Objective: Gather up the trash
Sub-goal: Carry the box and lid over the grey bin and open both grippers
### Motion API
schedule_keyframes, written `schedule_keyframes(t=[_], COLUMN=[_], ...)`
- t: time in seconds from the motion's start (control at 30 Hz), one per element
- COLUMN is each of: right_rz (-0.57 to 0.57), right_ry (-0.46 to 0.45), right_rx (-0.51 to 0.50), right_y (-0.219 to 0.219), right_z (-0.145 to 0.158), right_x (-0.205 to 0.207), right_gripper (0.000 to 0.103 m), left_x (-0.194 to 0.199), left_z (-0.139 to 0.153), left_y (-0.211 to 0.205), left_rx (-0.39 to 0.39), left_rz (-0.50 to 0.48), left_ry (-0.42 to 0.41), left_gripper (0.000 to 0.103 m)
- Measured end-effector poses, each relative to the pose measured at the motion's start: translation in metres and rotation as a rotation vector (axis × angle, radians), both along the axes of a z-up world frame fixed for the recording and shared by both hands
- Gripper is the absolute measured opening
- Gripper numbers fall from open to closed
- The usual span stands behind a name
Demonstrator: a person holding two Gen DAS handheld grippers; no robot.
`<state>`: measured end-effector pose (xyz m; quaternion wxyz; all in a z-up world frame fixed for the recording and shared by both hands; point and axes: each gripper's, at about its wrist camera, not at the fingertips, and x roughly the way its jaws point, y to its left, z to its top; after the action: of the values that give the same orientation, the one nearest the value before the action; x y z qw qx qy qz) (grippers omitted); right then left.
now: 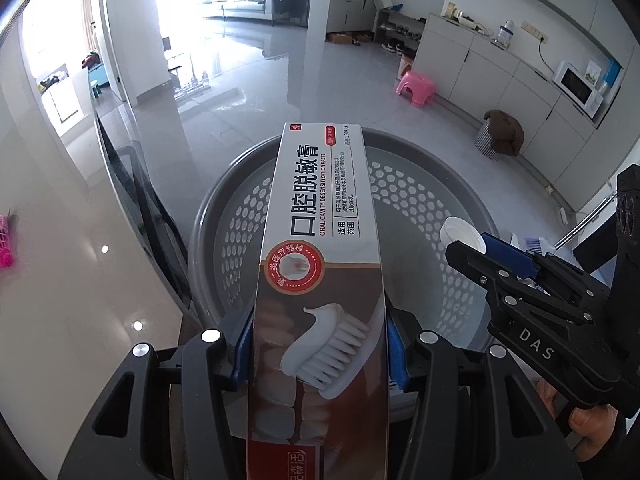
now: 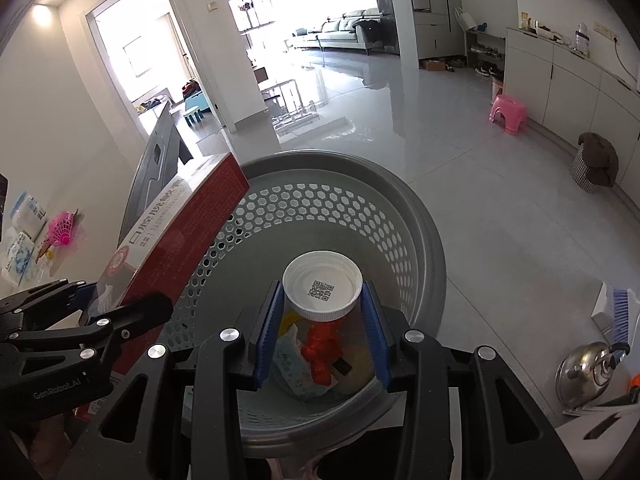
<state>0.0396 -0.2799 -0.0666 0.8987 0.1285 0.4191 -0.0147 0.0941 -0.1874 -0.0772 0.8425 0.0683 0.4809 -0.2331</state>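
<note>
Blue ribbed pads of the left gripper (image 1: pixel 318 354) clamp a glossy toothpaste box (image 1: pixel 320 248) above the grey perforated basket (image 1: pixel 420 208). Only the right wrist view reveals crumpled wrappers (image 2: pixel 316 354) on the basket bottom, seen through the clear white-capped jar (image 2: pixel 322 286) pinched half-wide by the right gripper (image 2: pixel 322 334).

The toothpaste box (image 1: pixel 320 264) between the left tongs (image 1: pixel 320 354) is white and brown with a red round seal; its side is dark red. The basket (image 2: pixel 424 240) beyond both tongs is grey, hexagon-pierced. Between the right tongs' (image 2: pixel 322 334) blue pads (image 2: pixel 374 328) sits a white-capped jar (image 2: pixel 322 288).
</note>
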Motion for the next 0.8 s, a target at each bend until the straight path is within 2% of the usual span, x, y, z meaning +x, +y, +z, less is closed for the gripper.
schedule_keyframes(t=[0.43, 0.47, 0.57, 0.6, 0.67, 0.8], right_rz=[0.007, 0.006, -0.005, -0.012, -0.017, -0.021], right_ry=[0.017, 0.016, 0.004, -0.008, -0.013, -0.013], right_rx=[0.015, 0.014, 0.011, 0.011, 0.013, 0.018], right_y=[-0.0019, -0.0017, -0.0034, -0.0039, -0.0044, -0.0050], right_z=[-0.0064, -0.0061, -0.0035, -0.0020, -0.0007, 0.0000], right_x=[0.0101, 0.0101, 0.0081, 0.0065, 0.0056, 0.0046], right_gripper=[0.039, 0.042, 0.060, 0.060, 0.060, 0.060], left_x=[0.0066, 0.0064, 0.0062, 0.0060, 0.0048, 0.0023], left_z=[-0.0040, -0.0038, -0.0036, -0.0023, 0.0011, 0.0035], left_y=[0.0026, 0.0024, -0.0012, -0.0010, -0.0011, -0.0007], left_rx=[0.020, 0.022, 0.026, 0.025, 0.018, 0.018], left_rz=[0.012, 0.013, 0.015, 0.018, 0.025, 0.024], left_ry=[0.021, 0.021, 0.023, 0.022, 0.011, -0.001], left_gripper=[0.051, 0.051, 0.054, 0.060, 0.065, 0.066])
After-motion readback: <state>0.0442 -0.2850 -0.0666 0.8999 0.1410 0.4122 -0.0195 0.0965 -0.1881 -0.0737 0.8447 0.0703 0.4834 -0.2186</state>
